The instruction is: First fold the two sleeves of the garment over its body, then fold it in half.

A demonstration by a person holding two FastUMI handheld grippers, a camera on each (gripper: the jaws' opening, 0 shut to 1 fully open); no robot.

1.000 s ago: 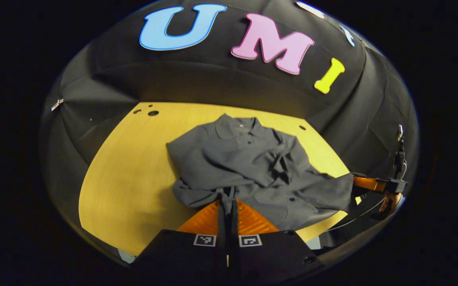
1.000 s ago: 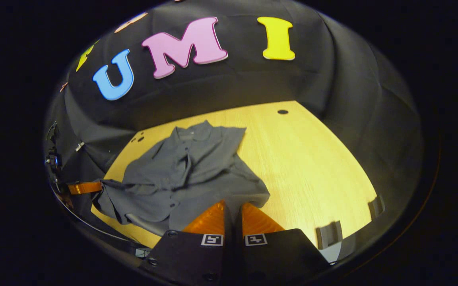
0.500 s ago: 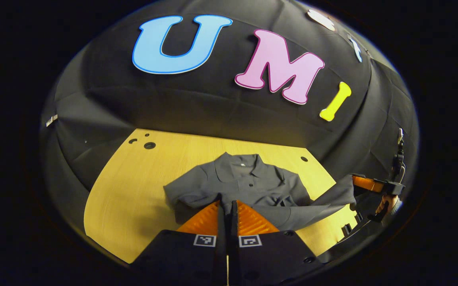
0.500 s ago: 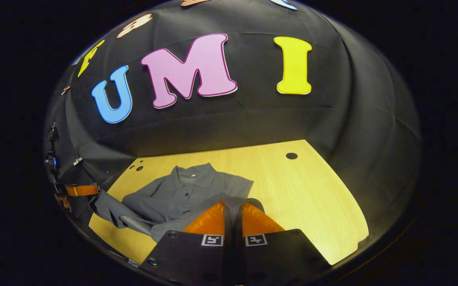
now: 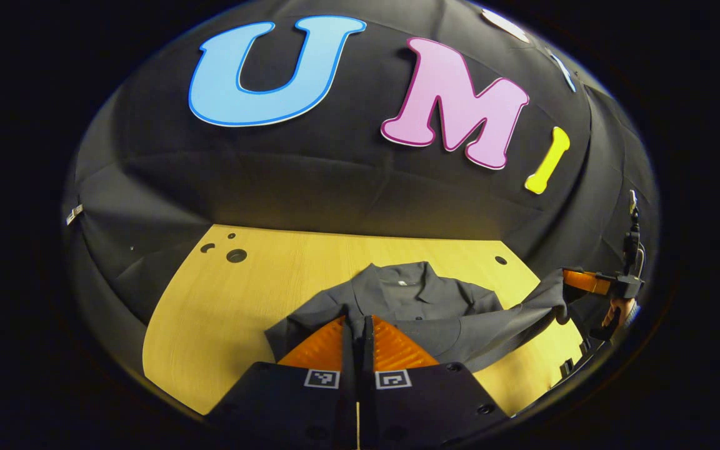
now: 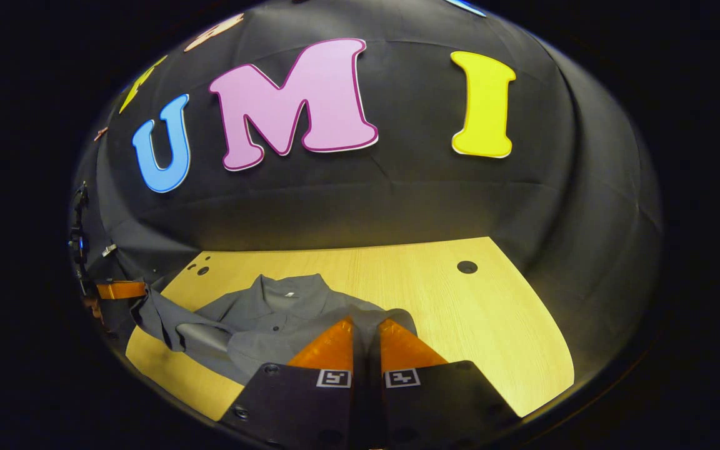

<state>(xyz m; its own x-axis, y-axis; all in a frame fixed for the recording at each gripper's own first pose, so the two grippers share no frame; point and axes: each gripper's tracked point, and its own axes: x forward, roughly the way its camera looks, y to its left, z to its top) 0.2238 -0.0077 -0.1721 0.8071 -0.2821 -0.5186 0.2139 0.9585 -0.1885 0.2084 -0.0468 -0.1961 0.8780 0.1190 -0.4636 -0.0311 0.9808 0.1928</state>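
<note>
Both grippers moved forward, carrying the hem over the shirt [image 5: 422,300]. Left gripper [image 5: 357,322] and right gripper [image 6: 366,325] each clamped on fabric, above the table [image 6: 491,312].

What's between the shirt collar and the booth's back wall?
Bare wooden table: in the right gripper view nothing lies between the grey shirt collar and the black cloth wall. The left gripper view shows the same.

I am working in a recording booth, a staged setup and no home: black cloth wall [image 6: 397,194] drapes around all sides, and 1 bare pale wooden table [image 6: 497,312] with round drilled holes [image 6: 467,267] stands before me under dim light.
</note>
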